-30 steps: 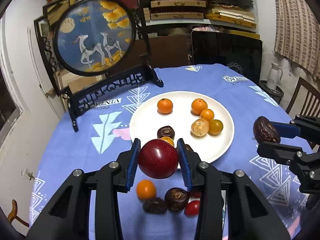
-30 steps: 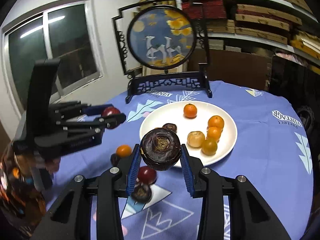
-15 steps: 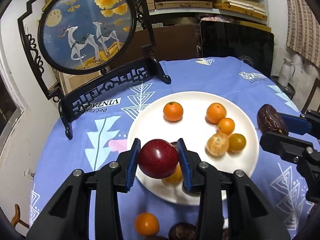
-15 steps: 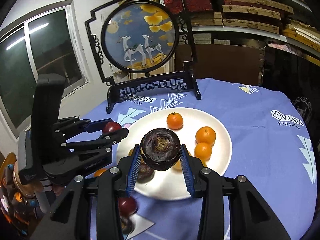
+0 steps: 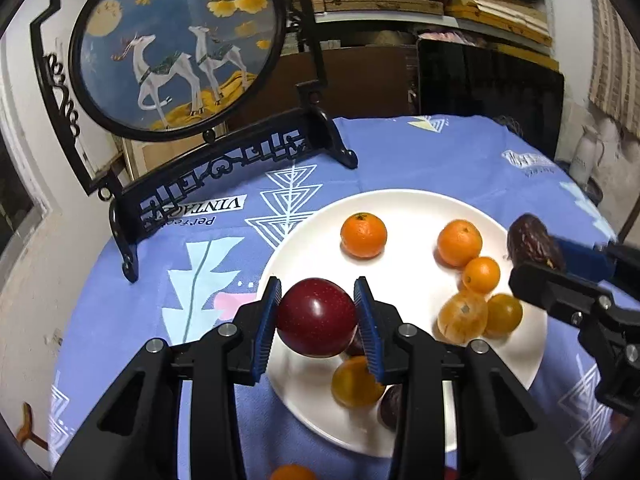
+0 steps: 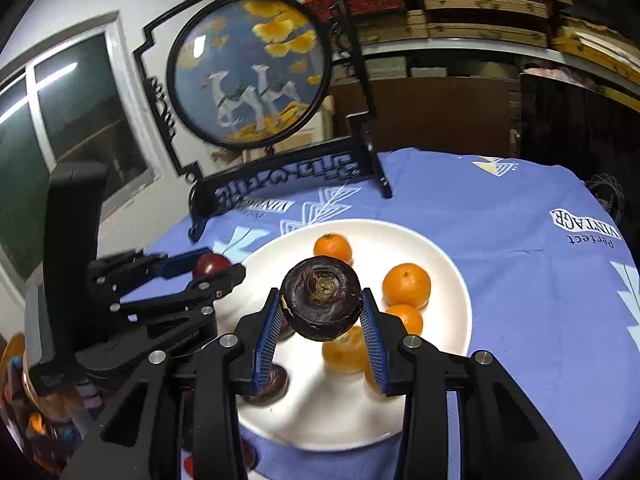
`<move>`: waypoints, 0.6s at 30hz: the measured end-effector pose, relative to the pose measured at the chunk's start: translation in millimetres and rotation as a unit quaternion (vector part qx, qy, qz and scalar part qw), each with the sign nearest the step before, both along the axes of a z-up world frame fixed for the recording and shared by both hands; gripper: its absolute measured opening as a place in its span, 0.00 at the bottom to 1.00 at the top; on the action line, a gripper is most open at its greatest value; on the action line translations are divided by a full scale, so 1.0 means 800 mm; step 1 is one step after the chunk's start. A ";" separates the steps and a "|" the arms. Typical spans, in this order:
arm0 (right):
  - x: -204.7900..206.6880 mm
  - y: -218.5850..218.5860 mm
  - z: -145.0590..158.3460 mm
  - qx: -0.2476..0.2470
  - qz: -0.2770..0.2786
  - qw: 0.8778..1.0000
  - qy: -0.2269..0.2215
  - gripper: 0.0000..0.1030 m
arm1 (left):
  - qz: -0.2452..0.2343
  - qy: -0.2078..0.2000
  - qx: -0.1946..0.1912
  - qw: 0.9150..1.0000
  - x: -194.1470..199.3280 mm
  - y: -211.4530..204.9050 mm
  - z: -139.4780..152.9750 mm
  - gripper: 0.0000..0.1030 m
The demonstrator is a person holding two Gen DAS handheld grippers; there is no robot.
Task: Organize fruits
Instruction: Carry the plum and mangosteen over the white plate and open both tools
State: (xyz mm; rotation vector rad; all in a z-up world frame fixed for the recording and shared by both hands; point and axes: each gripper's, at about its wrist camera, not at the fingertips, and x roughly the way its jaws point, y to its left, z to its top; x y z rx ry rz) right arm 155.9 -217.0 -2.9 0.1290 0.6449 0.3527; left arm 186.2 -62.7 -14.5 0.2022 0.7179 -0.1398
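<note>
My left gripper [image 5: 316, 318] is shut on a dark red plum [image 5: 316, 316] and holds it above the near left edge of the white plate [image 5: 404, 208]. My right gripper [image 6: 320, 312] is shut on a dark wrinkled brown fruit [image 6: 322, 304] above the plate [image 6: 448, 264]. The plate holds several orange and yellow fruits [image 5: 363, 235] and dark fruits partly hidden under my grippers. The right gripper with its brown fruit shows in the left wrist view [image 5: 534, 242] over the plate's right rim. The left gripper shows in the right wrist view [image 6: 208, 266] over the plate's left rim.
A black framed round deer picture on a stand [image 5: 176, 48] rises at the table's back left. The blue patterned cloth [image 5: 460, 152] covers the round table. An orange fruit [image 5: 292, 472] lies on the cloth in front of the plate. Shelves stand behind.
Both grippers have moved forward with their fruits, from over the loose fruits on the cloth to above the plate. The jaws stay shut.
</note>
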 end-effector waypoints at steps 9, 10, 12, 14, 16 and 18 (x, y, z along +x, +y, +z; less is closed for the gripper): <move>0.016 0.002 -0.006 0.014 -0.003 1.000 0.003 0.39 | -0.003 0.007 0.005 1.000 0.014 -0.010 -0.011 0.36; 0.017 0.003 -0.006 0.014 -0.001 1.000 0.003 0.39 | -0.002 0.008 0.001 1.000 0.016 -0.010 -0.011 0.36; 0.020 0.006 -0.006 0.008 -0.001 1.000 -0.001 0.39 | -0.001 0.006 -0.001 1.000 0.019 -0.010 -0.011 0.36; 0.023 0.007 -0.006 0.002 0.000 1.000 -0.003 0.39 | -0.001 0.003 -0.003 1.000 0.021 -0.011 -0.012 0.36; 0.027 0.008 -0.007 0.000 0.007 1.000 -0.001 0.39 | -0.005 0.009 -0.009 1.000 0.023 -0.012 -0.015 0.36; 0.031 0.009 -0.008 -0.004 0.008 1.000 -0.001 0.39 | -0.007 0.012 -0.012 1.000 0.026 -0.013 -0.018 0.36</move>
